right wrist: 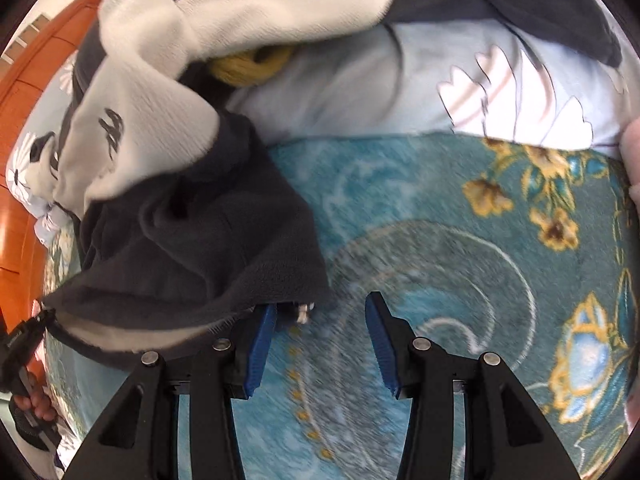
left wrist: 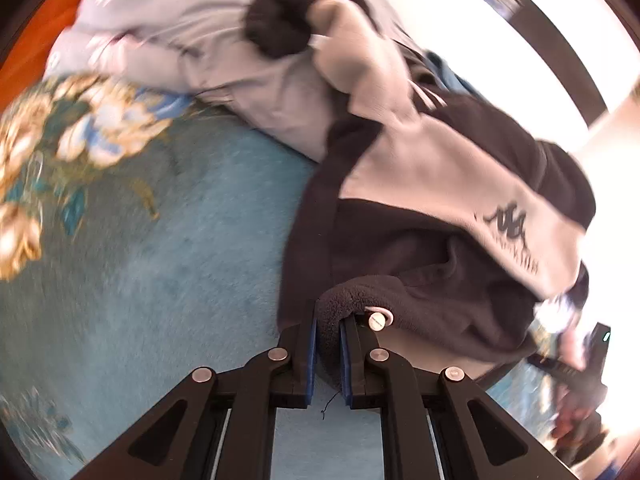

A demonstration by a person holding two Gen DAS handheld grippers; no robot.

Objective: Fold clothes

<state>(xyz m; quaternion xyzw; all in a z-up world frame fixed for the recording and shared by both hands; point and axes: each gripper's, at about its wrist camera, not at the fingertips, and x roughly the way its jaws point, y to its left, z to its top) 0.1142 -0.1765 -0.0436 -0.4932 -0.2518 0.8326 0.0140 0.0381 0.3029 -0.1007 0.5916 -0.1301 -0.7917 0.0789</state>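
Lower centre, the left gripper [left wrist: 328, 334] pinches the dark fleece garment [left wrist: 400, 248] over the teal bedspread [left wrist: 160, 260]; the right gripper [right wrist: 322, 336], spread and empty, likely needs the opposite edge next.

A bed with a teal plush blanket [right wrist: 400, 208] patterned in gold and blue flowers carries everything. Beyond the open right hand-held gripper [right wrist: 322, 340] a pale blue pillow [right wrist: 352, 96] printed with white flowers lies on it; the dark grey-and-cream fleece garment [right wrist: 192, 232] drapes at that gripper's left.
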